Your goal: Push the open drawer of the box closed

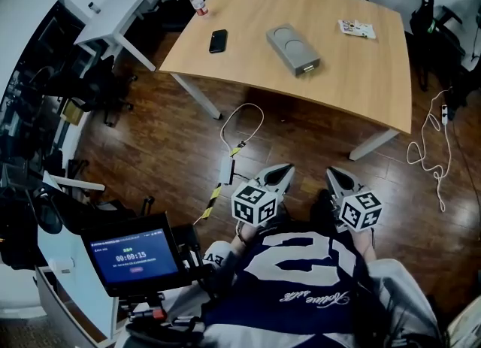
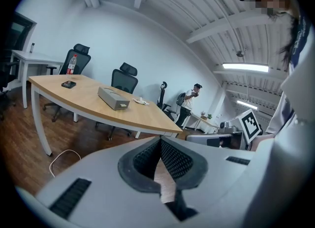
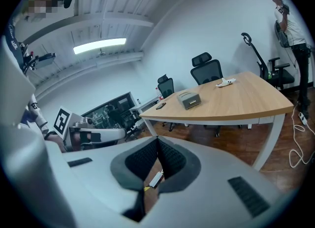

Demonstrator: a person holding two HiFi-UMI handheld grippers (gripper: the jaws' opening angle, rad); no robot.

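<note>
The grey box (image 1: 291, 46) lies on the wooden table (image 1: 361, 83), far from me; its drawer (image 1: 309, 68) sticks out a little at the end nearest me. It also shows small in the left gripper view as the box (image 2: 114, 98) and in the right gripper view as the box (image 3: 189, 100). My left gripper (image 1: 283, 169) and right gripper (image 1: 333, 173) hang close to my body over the wood floor, well short of the table. In each gripper view the jaws of the left gripper (image 2: 160, 141) and the right gripper (image 3: 157, 141) meet at the tips with nothing between them.
A black phone (image 1: 218, 40), a bottle (image 1: 197, 1) and a small packet (image 1: 356, 28) share the table. A power strip with cable (image 1: 229, 167) lies on the floor ahead; another white cable (image 1: 432, 143) is at right. A screen (image 1: 134, 256) stands at my left. A person (image 2: 189, 101) stands in the background.
</note>
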